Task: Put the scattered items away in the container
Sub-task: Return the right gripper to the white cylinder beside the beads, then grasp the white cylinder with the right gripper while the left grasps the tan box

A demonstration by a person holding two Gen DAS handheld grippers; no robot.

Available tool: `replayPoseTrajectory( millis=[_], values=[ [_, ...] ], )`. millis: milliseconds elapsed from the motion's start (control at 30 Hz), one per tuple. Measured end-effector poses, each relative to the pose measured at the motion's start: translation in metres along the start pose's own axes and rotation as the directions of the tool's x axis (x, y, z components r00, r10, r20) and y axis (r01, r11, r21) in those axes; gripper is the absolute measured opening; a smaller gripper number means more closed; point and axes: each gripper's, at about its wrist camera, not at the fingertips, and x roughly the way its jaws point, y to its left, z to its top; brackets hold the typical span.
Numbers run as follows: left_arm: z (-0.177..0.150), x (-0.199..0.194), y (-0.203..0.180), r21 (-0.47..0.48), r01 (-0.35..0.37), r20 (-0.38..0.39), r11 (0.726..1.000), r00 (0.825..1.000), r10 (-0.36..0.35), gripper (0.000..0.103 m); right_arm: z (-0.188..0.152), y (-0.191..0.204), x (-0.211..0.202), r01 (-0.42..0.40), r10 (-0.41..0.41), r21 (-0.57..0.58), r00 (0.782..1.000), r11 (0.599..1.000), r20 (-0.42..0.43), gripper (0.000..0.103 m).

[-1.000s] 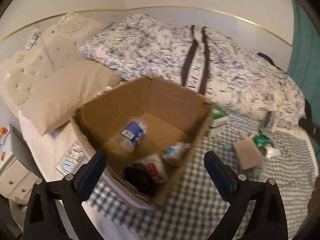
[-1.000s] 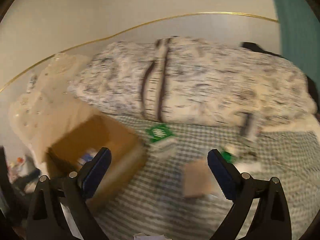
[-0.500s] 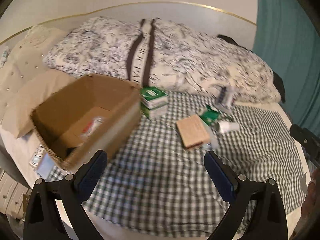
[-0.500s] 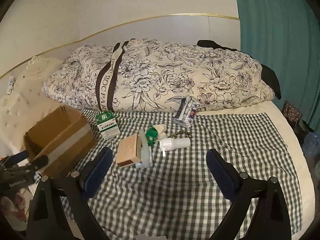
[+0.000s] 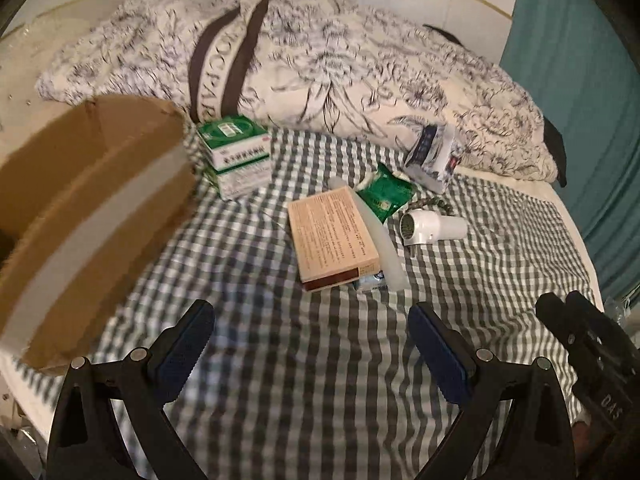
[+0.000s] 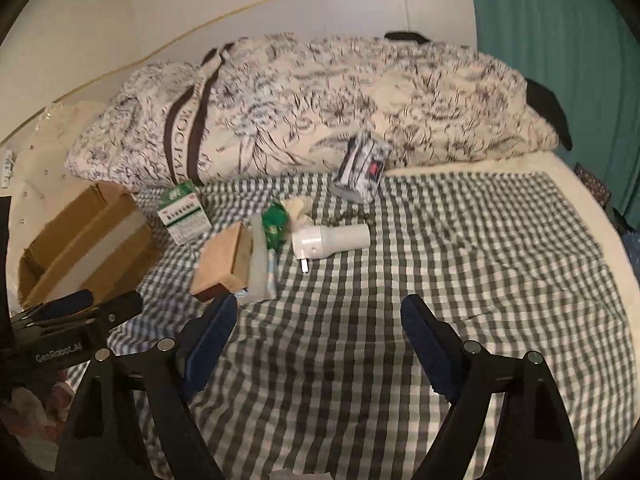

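An open cardboard box [image 5: 80, 208] stands at the left on the checked bed cover; it also shows in the right wrist view [image 6: 84, 240]. Scattered beside it are a green-and-white carton [image 5: 236, 152] [image 6: 182, 212], a flat tan box [image 5: 334, 236] [image 6: 224, 260], a green packet [image 5: 384, 194] [image 6: 274, 226], a white cylinder device [image 5: 432, 226] [image 6: 332, 240] and a blue-white pack [image 5: 432, 156] [image 6: 362, 166]. My left gripper [image 5: 312, 344] is open and empty, short of the tan box. My right gripper [image 6: 316, 340] is open and empty, short of the items.
A rolled floral duvet [image 5: 320, 64] [image 6: 320, 100] lies behind the items. A teal curtain [image 5: 580, 80] [image 6: 560, 40] hangs at the right. A pale tube [image 5: 384, 240] leans on the tan box. The checked cover [image 6: 440, 280] stretches right.
My left gripper has swung right, away from above the box's inside, towards the scattered items. My right gripper has moved closer to the items. Both stay open.
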Motion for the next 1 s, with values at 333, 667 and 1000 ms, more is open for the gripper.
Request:
replayPoseTrajectory(
  millis=[333, 667, 1000],
  values=[
    [0.027, 0.074, 0.002, -0.029, 0.027, -0.056, 0.999, 0.998, -0.029, 0.100, 0.036, -0.006, 0.102, 0.028, -0.029, -0.026, 0.999, 0.999, -0.038, 0.103],
    [0.038, 0.110, -0.008, -0.009, 0.041, -0.070, 0.999, 0.997, -0.041, 0.100, 0.048, 0.014, 0.174, 0.133, -0.136, -0.167, 0.991, 0.977, -0.004, 0.103],
    [0.034, 0.136, -0.012, -0.027, -0.003, -0.088, 1.000, 0.996, 0.000, 0.100, 0.043, -0.002, 0.209, 0.100, -0.111, -0.133, 0.991, 0.986, -0.077, 0.103]
  ],
)
